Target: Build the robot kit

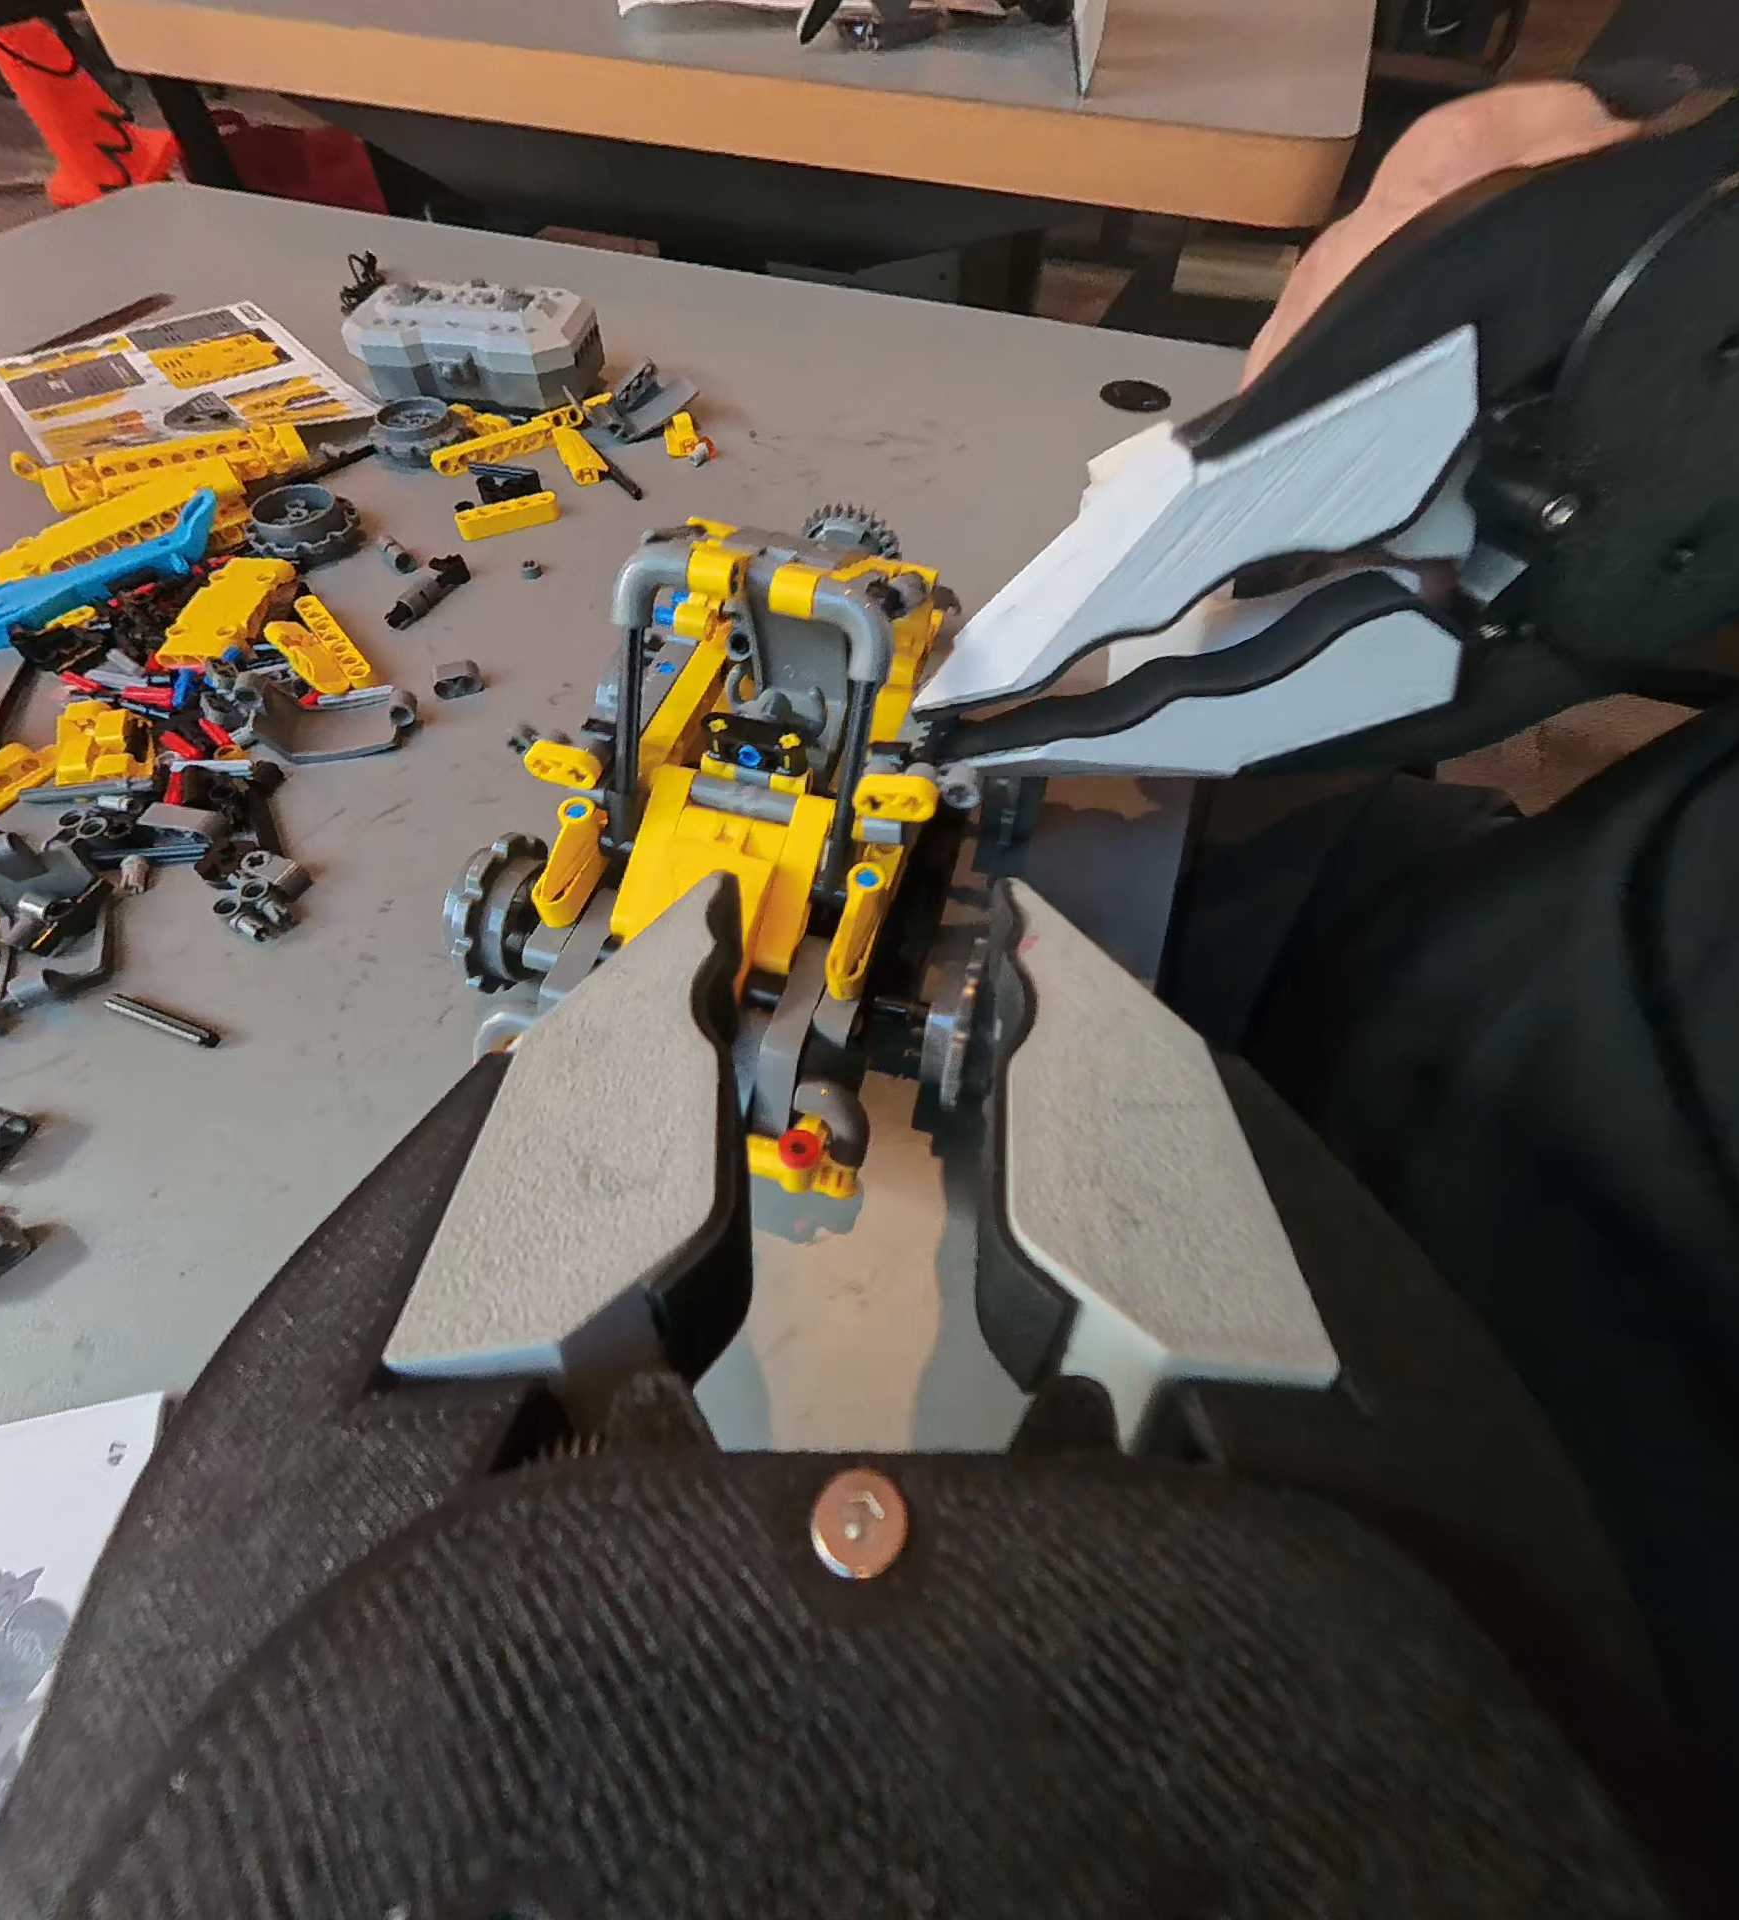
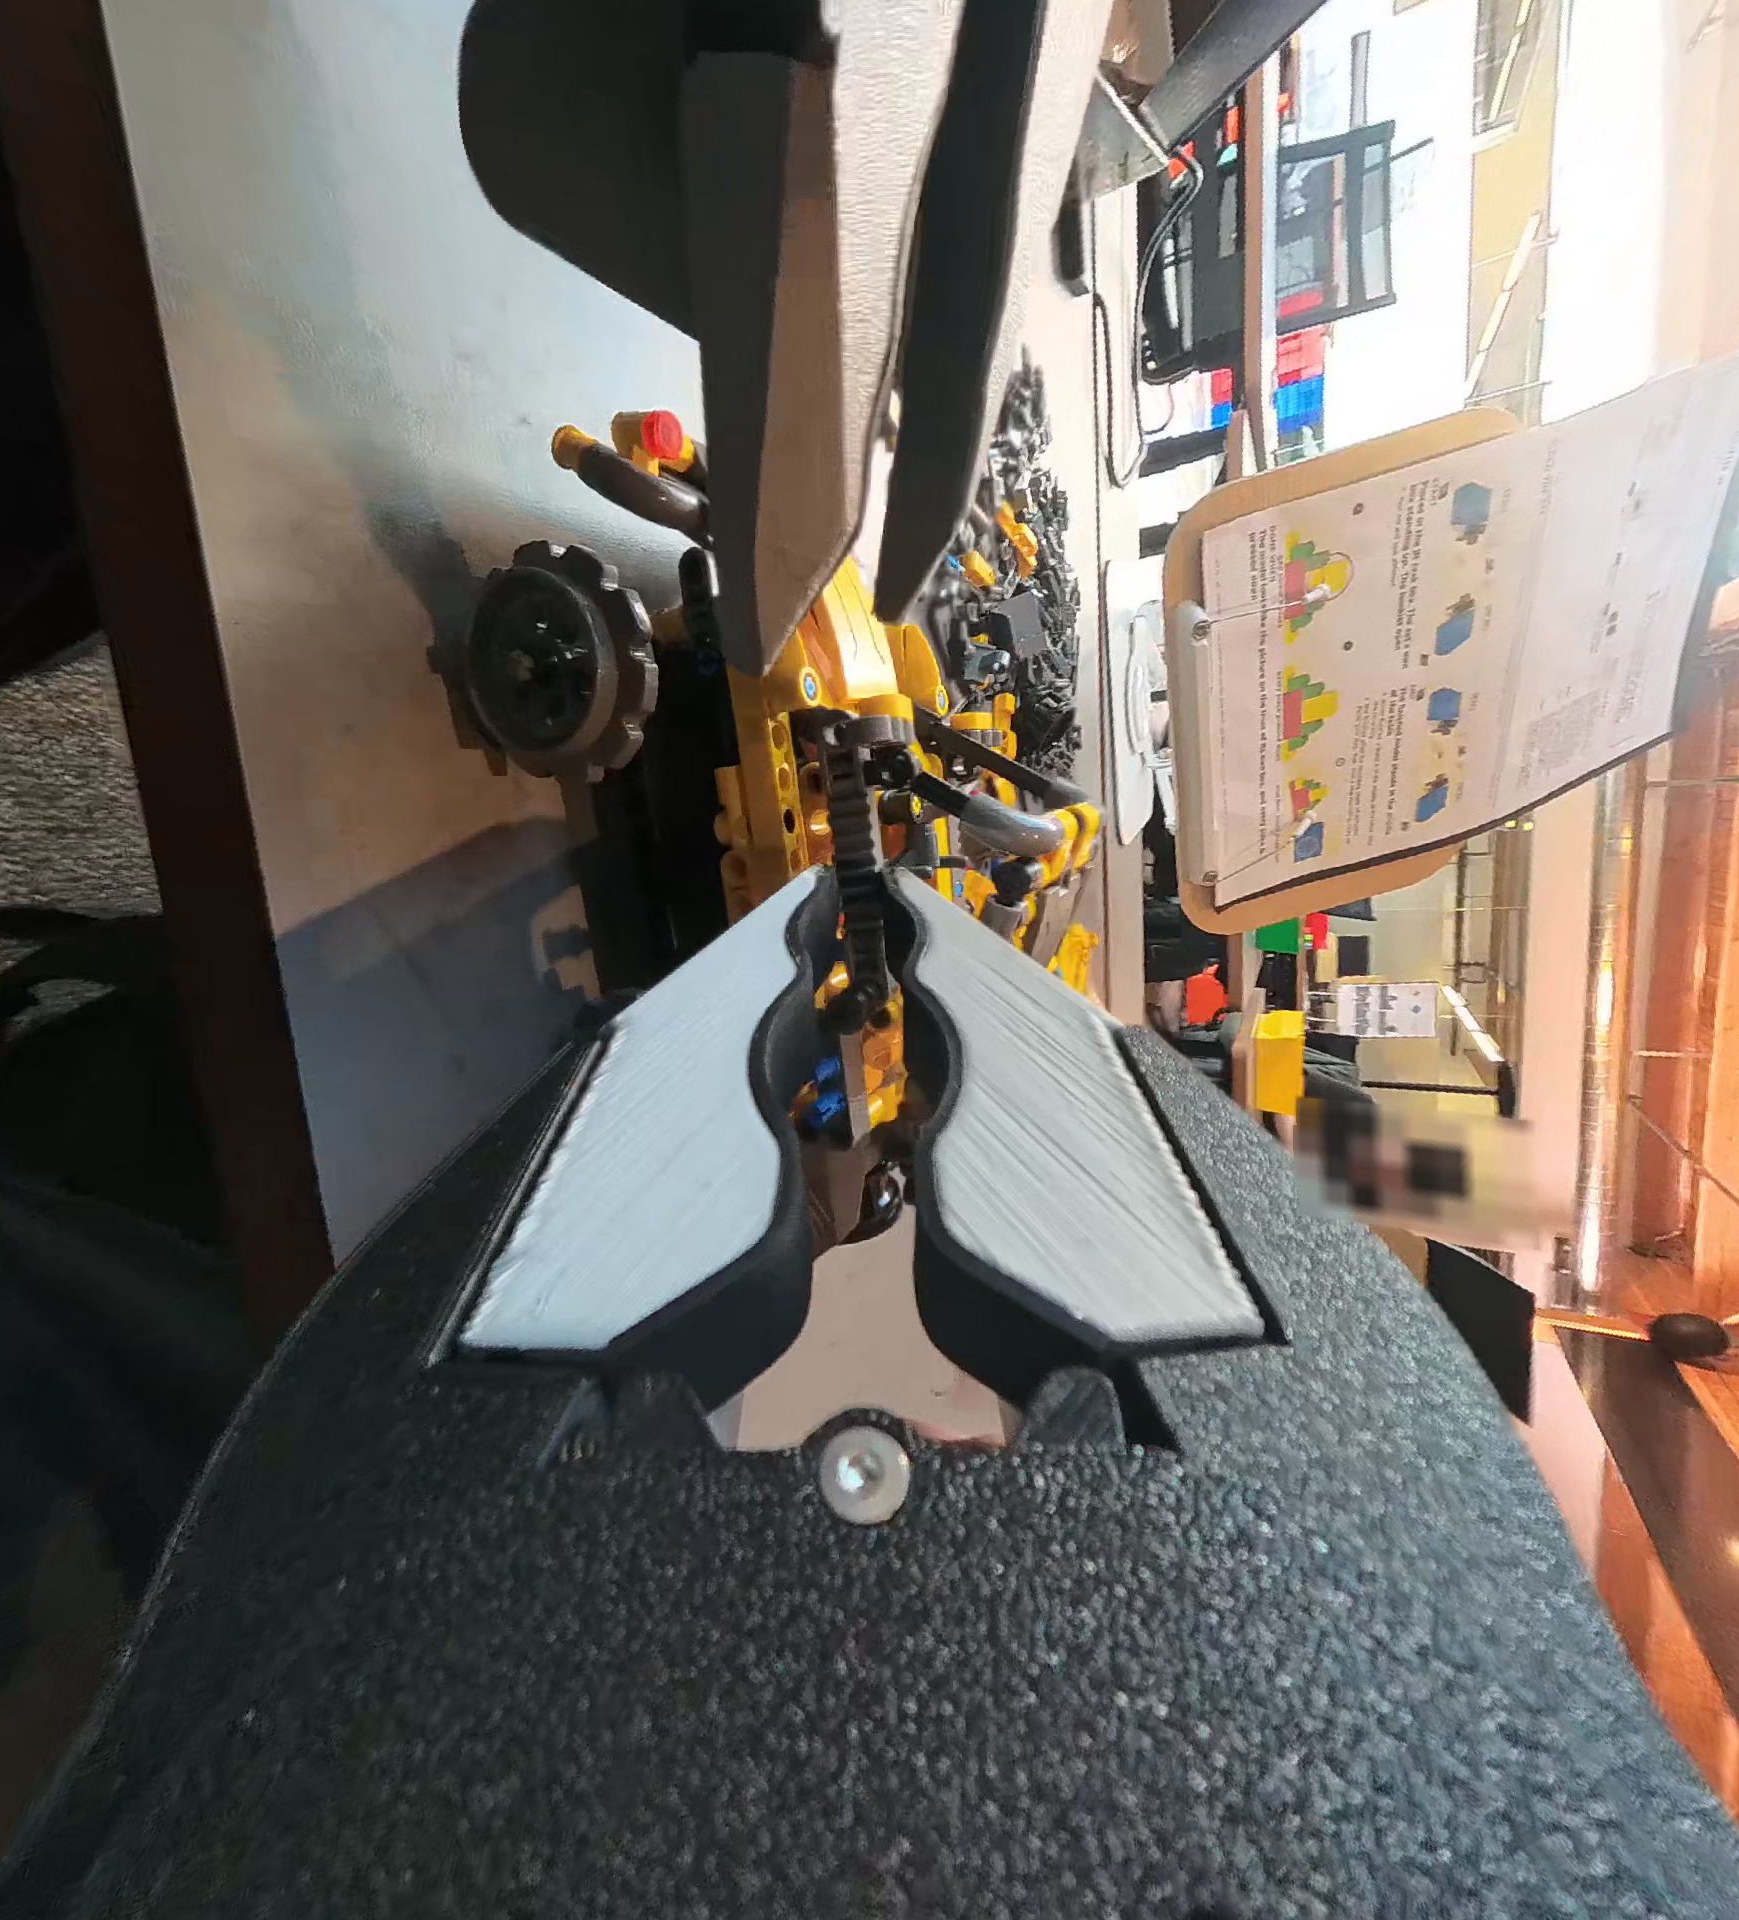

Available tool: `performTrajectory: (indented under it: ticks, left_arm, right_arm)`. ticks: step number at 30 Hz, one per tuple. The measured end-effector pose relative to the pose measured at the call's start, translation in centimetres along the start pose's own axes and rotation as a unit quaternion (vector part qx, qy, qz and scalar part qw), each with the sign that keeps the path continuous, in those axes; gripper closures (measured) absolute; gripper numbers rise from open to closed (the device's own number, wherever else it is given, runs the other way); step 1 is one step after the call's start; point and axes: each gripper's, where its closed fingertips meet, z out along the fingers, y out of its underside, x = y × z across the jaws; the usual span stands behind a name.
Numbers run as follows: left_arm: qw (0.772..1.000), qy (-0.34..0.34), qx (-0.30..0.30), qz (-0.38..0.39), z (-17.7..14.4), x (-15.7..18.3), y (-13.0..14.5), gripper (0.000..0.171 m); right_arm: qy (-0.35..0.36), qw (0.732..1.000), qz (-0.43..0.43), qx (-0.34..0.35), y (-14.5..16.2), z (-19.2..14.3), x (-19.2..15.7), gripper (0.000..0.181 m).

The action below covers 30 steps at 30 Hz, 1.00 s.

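A yellow and grey brick-built vehicle model (image 1: 740, 810) with a grey roll cage and toothed wheels stands on the grey table (image 1: 325, 1195) near its right edge. My left gripper (image 1: 863, 935) has its grey fingers around the model's near end, one on the yellow body and one outside the right wheel (image 1: 953, 1023), and is shut on it. My right gripper (image 2: 860, 881) comes in from the right (image 1: 932, 722), tilted on its side. It is shut on a black toothed strip (image 2: 857, 831) on the model's side. The left gripper's fingers (image 2: 792, 416) show at the top of the right wrist view.
Several loose yellow, black and grey parts (image 1: 117, 707) lie at the left with a blue piece (image 1: 75, 582), a grey battery box (image 1: 470, 338) and a leaflet (image 1: 169, 374). A booklet (image 1: 3, 1558) lies near left. A person's dark clothing (image 1: 1519, 1039) is at the right. Spacing between my two grippers at the tips: around 4 centimeters.
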Motion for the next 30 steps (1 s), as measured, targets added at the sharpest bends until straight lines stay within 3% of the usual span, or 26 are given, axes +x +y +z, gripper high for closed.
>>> performTrajectory:
  ticks: [6,10,21,30]
  left_arm:
    - [0.999,0.012,-0.004,0.033,1.1,1.8,-1.0,0.131]
    - [0.999,-0.014,-0.014,0.051,1.8,1.0,-0.9,0.150]
    - [1.000,-0.014,-0.006,0.018,2.2,0.6,-0.9,0.150]
    - [0.999,-0.023,-0.008,0.039,2.3,0.4,-0.9,0.150]
  right_arm:
    - [0.047,0.998,-0.033,0.028,-0.4,-0.5,0.3,0.174]
    - [0.051,0.998,-0.037,0.020,0.3,0.1,0.3,0.174]
    - [0.053,0.998,0.011,0.020,0.6,0.3,0.2,0.173]
    - [0.040,0.999,0.027,0.013,1.7,-0.9,-1.2,0.173]
